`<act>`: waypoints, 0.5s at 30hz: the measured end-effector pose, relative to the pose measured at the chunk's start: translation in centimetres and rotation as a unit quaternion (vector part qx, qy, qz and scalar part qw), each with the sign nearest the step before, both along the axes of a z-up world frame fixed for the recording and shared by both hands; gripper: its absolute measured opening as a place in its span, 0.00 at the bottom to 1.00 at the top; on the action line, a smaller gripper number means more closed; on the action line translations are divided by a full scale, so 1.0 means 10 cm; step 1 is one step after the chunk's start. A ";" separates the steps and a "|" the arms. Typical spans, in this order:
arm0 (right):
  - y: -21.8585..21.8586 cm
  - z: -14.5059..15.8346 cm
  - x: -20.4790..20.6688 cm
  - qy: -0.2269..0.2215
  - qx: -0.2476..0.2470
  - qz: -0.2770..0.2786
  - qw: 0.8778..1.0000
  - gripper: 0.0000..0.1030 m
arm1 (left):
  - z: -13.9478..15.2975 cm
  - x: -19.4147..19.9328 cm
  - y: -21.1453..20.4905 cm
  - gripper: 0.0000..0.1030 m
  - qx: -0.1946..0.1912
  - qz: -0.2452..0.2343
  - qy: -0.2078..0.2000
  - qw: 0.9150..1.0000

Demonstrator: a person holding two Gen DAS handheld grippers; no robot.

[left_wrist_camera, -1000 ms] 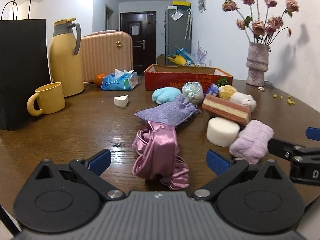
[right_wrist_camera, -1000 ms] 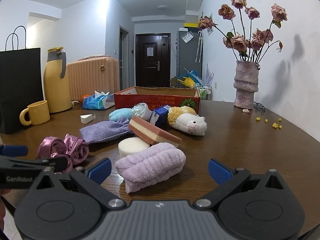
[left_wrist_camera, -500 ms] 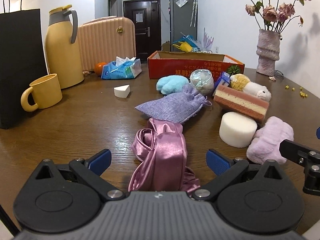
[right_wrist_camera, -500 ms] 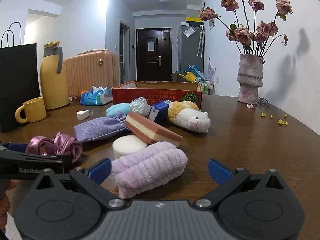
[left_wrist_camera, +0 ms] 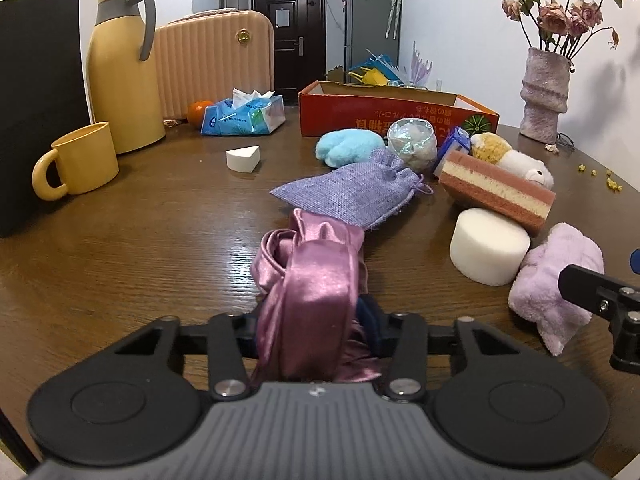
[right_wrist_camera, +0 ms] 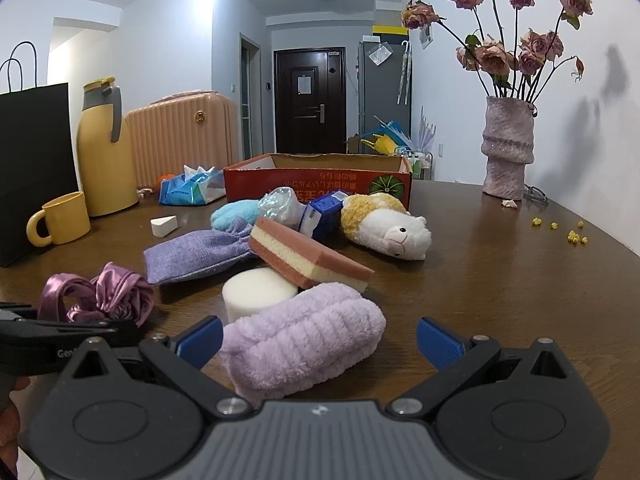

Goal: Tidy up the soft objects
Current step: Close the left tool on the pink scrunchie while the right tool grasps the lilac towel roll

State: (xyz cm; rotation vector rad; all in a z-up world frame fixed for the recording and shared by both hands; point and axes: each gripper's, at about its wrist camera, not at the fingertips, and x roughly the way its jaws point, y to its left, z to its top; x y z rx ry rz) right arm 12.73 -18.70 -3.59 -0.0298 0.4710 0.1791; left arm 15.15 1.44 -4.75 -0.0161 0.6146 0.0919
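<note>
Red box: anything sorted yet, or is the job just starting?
Nothing looks done: what shows of the red box holds no soft item. In hand: the left gripper is closing on the pink satin cloth; the right gripper sits open around the lilac towel. Left: purple pouch, sponges, blue plush, alpaca toy on the table.

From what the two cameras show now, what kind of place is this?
Most likely a home, perhaps a flat's dining area: a wooden table near an entrance door, a fridge, and a vase of dried roses.
</note>
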 end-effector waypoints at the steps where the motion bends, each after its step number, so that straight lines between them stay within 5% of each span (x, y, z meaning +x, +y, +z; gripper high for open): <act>1: 0.00 0.00 0.01 0.001 0.001 0.000 1.000 1.00 | 0.00 0.00 0.01 0.39 -0.001 0.000 -0.001 1.000; 15: 0.11 -0.02 0.17 0.020 0.012 0.009 1.000 1.00 | 0.10 -0.13 0.14 0.37 -0.016 0.009 -0.029 0.999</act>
